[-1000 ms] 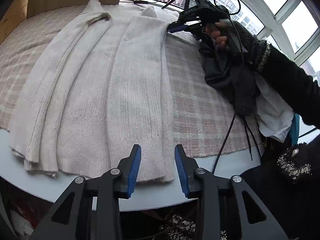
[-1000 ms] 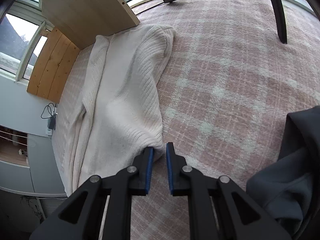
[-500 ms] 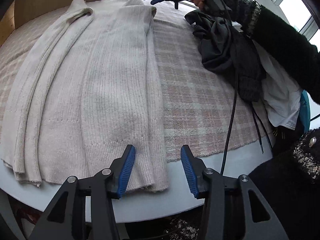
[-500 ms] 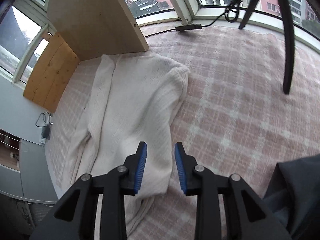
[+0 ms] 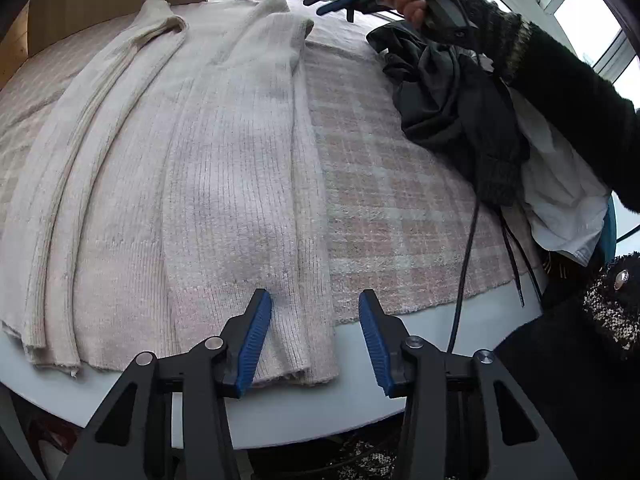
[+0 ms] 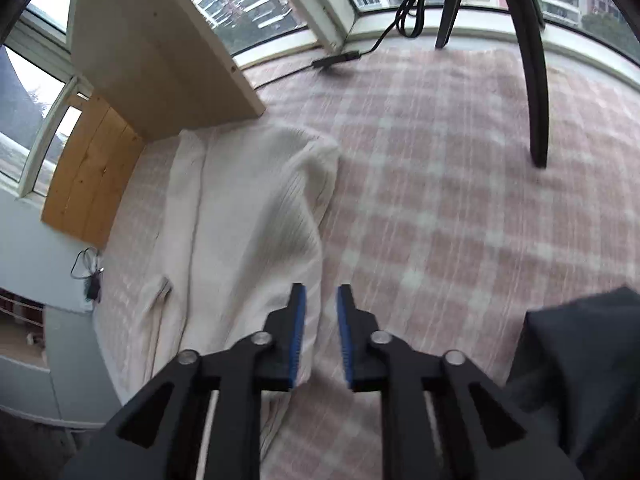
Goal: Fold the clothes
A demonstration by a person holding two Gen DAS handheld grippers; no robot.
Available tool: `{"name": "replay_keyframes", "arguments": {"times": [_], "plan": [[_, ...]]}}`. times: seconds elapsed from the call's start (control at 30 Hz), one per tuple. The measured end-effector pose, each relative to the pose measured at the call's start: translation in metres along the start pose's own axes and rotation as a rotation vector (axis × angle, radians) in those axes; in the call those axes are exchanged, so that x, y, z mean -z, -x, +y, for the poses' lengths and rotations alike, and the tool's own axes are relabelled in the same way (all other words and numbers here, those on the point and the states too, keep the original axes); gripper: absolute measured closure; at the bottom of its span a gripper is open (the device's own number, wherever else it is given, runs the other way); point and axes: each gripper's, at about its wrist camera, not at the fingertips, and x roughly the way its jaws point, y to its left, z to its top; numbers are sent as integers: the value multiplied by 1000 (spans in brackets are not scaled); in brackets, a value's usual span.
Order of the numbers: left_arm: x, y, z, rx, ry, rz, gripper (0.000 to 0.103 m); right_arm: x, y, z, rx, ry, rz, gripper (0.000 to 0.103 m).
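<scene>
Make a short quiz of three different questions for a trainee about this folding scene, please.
1. True or false: the sweater lies flat on the plaid cloth.
2. What sits to the right of the sweater in the left wrist view? A) dark clothes B) a basket C) shoes
3. Fill in: the right hand-held gripper holds ____.

Key: 1 true; 2 A, the dark clothes; 3 nothing, its jaws are opening.
</scene>
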Motion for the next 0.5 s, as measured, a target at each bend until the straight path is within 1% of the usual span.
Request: {"name": "replay_keyframes", "arguments": {"times": [0.03, 0.07, 0.13, 0.17, 0.2, 0.23, 0.27, 0.3, 0.33, 0.4, 0.47, 0.5], "plan": [[1, 1, 2, 0, 5, -3, 71, 8, -4, 4, -17, -4, 34, 55], [1, 2, 5, 3, 10, -5, 73, 19, -6, 5, -27, -6, 70, 50], [1, 2, 8, 4, 22, -8, 83, 32, -21, 12, -39, 6, 129, 48], [2, 3, 10, 3, 28, -8, 86, 37, -27, 14, -36, 14, 144, 49], [2, 3, 13, 3, 33, -9, 91, 43, -30, 16, -29, 25, 149, 49], [2, 5, 15, 6, 41, -11, 95, 46, -32, 19, -15, 40, 144, 58], [3, 6, 18, 20, 53, -15, 97, 48, -31, 23, 5, 59, 122, 71], [4, 8, 22, 38, 70, -19, 99, 48, -33, 25, 1, 60, 132, 90], [4, 10, 24, 47, 84, -24, 99, 49, -32, 25, -21, 36, 135, 93], [6, 13, 25, 53, 91, -32, 99, 47, -25, 27, -49, 1, 111, 94], [6, 13, 17, 77, 84, -19, 99, 44, -19, 33, -52, 1, 97, 95], [5, 13, 11, 80, 74, -17, 98, 43, -17, 36, -40, 12, 92, 95]]}}
